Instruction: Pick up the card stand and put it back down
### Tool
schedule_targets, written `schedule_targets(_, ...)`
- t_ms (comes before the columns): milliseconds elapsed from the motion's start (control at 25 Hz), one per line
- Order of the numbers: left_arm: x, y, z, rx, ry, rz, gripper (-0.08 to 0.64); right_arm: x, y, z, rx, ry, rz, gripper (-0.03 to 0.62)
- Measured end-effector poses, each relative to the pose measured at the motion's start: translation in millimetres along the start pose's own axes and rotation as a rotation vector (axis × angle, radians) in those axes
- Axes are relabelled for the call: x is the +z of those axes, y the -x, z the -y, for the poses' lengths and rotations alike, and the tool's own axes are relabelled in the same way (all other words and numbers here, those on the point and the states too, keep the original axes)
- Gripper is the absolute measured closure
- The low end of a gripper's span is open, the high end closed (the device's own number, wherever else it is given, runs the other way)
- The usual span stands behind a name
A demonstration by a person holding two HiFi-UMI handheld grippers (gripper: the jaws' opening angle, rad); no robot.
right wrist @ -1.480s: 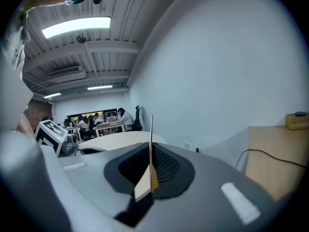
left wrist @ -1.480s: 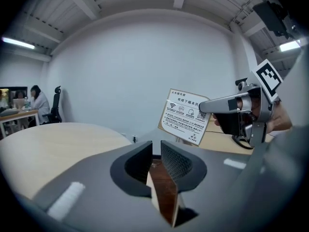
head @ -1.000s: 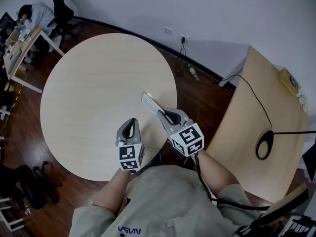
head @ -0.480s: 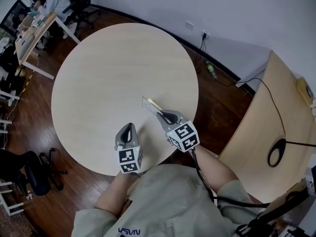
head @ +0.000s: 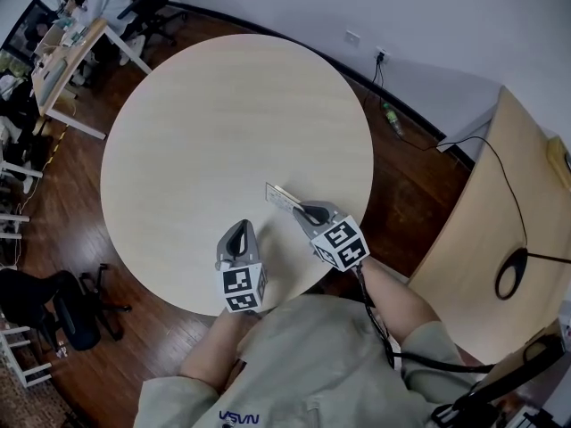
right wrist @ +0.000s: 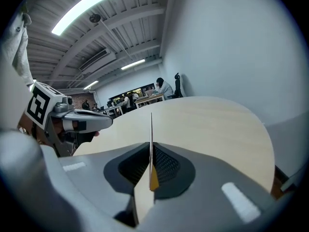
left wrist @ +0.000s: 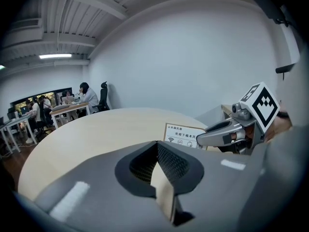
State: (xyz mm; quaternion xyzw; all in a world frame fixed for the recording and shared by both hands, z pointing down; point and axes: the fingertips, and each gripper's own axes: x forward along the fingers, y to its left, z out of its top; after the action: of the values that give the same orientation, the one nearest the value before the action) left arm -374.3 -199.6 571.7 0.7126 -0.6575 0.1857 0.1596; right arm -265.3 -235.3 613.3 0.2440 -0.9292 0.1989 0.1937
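The card stand [head: 280, 194] is a thin white printed card, upright over the near right part of the round table [head: 214, 114]. My right gripper [head: 304, 210] is shut on its near edge. In the right gripper view the card [right wrist: 151, 134] runs edge-on between the pads, which have just eased apart slightly with the card still between them. Its printed face [left wrist: 182, 134] shows in the left gripper view beside the right gripper [left wrist: 202, 139]. My left gripper [head: 237, 234] hovers shut and empty to the card's left, its jaws [left wrist: 157, 145] touching; the right gripper view also catches the left gripper [right wrist: 103, 121].
A pale wooden board [head: 500, 212] with a black cable loop [head: 512, 273] stands to the right. Desks with seated people [head: 67, 34] fill the far left corner. A black office chair [head: 62, 315] sits on the floor at lower left.
Both grippers have sunk toward the table near its front edge. The card stand has come down with the right gripper and stays in its grip.
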Motion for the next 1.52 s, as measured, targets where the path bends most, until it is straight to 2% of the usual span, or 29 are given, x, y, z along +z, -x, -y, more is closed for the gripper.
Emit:
schedule_targets(120, 2, 1, 0, -0.014, 0.001, 0.007, 0.552, -1, 2, -1, -0.013, 0.015, -0.008, 0.561)
schedule_targets(280, 7, 3, 6, -0.037, 0.012, 0.029, 0.552, 2, 16, -4, -0.022, 0.028, -0.002, 0.511)
schedule_targets(400, 20, 5, 16, -0.080, 0.039, 0.074, 0.552, 12, 43, -4, -0.080, 0.014, 0.050, 0.509)
schedule_targets(560, 46, 5, 43, -0.188, 0.069, 0.135, 0.552, 39, 101, 8, -0.264, -0.043, 0.176, 0.535)
schedule_targets(760, 83, 9, 106, -0.354, 0.066, 0.171, 0.552, 64, 191, 27, -0.528, -0.103, 0.327, 0.592)
schedule_targets(1000, 125, 41, 195, -0.559, 0.016, 0.232, 0.552, 58, 310, 22, -0.839, -0.159, 0.429, 0.592)
schedule_targets(1240, 139, 97, 297, -0.748, -0.047, 0.271, 0.552, 26, 425, -8, -1.030, -0.188, 0.521, 0.592)
schedule_targets(1400, 131, 144, 368, -0.855, -0.096, 0.278, 0.552, -7, 492, -33, -1.113, -0.204, 0.546, 0.592)
schedule_targets(1520, 119, 180, 408, -0.898, -0.119, 0.284, 0.552, -32, 534, -54, -1.158, -0.235, 0.566, 0.592)
